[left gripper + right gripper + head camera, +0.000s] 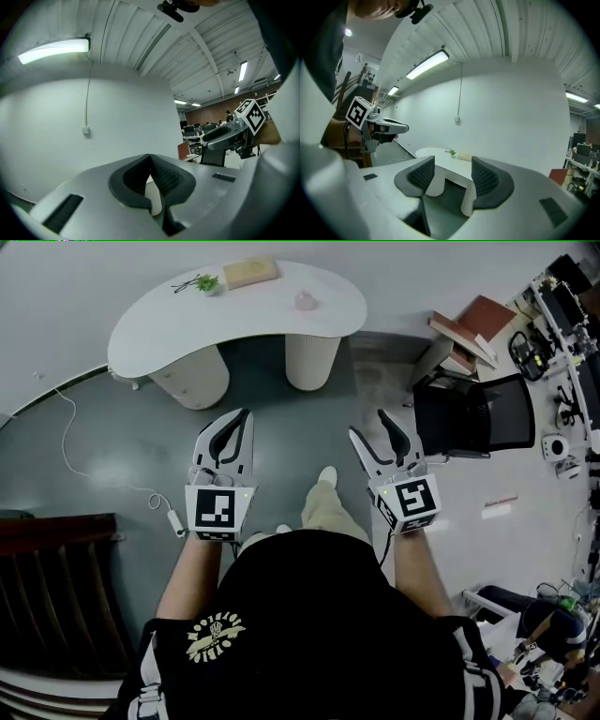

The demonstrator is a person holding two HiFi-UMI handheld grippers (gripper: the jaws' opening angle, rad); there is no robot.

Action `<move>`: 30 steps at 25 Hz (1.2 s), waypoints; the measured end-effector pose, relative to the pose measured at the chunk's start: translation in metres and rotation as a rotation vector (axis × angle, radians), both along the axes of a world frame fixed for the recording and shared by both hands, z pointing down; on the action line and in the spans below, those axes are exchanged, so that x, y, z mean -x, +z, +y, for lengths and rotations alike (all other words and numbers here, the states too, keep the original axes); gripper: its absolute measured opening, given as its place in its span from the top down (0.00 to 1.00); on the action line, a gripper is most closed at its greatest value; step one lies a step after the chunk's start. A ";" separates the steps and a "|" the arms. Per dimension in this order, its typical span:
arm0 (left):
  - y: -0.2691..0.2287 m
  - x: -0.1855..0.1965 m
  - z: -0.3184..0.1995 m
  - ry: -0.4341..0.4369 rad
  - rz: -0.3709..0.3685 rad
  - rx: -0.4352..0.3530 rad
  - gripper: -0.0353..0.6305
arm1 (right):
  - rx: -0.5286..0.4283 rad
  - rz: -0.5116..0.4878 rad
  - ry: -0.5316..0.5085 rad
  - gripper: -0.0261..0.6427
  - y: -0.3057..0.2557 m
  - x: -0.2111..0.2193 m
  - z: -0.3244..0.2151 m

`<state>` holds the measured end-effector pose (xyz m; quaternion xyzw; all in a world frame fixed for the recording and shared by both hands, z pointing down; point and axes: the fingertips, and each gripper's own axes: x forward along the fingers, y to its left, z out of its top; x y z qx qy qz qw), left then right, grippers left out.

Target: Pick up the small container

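We hold both tongs over grey floor (122, 451), well short of table (169, 329); left tongs (240, 418) pressed shut, nothing between; right tongs (369, 425) spread wide, empty; small container (306, 301), pale pink, sits on table toward its right end; green sprig (207, 282) and tan box (250, 273) along table's far edge

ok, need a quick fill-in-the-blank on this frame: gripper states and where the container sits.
1. The left gripper has its jaws ___.
2. The right gripper has its jaws ___, with nothing between them.
3. The small container stands on the white table, to the ___ of the plant.
Missing words: shut; open; right.
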<state>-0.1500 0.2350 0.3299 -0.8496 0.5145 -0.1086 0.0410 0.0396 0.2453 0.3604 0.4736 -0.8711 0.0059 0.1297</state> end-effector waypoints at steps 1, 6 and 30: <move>0.000 0.000 -0.007 -0.008 0.001 0.000 0.92 | 0.006 -0.007 0.001 0.61 0.001 -0.002 -0.008; 0.004 -0.005 -0.044 -0.046 0.010 0.019 0.92 | 0.027 -0.020 -0.017 0.61 0.006 -0.012 -0.048; -0.014 -0.103 -0.211 -0.092 0.028 0.012 0.92 | 0.023 -0.031 -0.160 0.60 -0.010 -0.081 -0.213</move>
